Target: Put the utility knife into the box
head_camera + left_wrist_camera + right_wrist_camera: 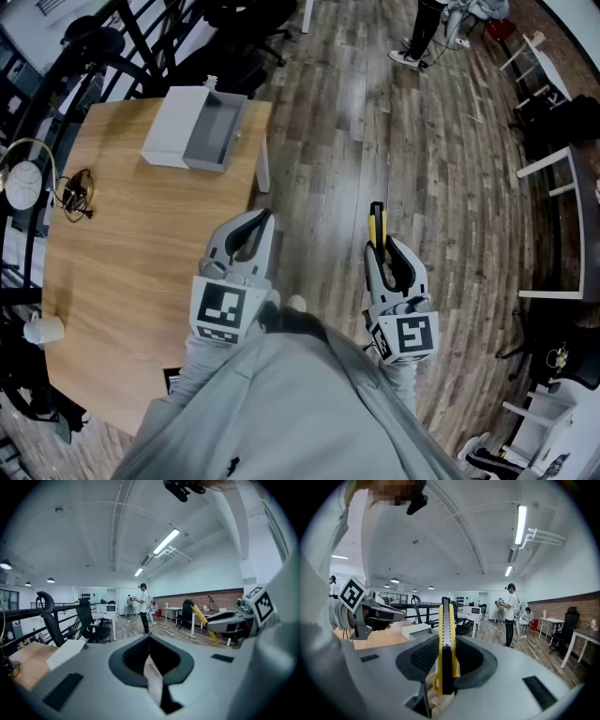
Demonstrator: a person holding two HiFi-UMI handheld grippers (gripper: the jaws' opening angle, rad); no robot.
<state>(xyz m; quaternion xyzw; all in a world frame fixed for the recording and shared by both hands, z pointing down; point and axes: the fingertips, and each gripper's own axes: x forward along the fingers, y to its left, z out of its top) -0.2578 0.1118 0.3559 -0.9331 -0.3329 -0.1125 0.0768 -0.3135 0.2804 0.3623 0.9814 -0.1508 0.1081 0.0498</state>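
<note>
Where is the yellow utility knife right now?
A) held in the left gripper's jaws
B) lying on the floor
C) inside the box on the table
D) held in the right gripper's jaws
D: the utility knife stands clamped between the jaws of the right gripper, well away from the box.

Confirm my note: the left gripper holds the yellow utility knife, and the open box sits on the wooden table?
Wrong gripper: the right gripper holds the utility knife, as the right gripper view shows. The open box does sit on the wooden table.
</note>
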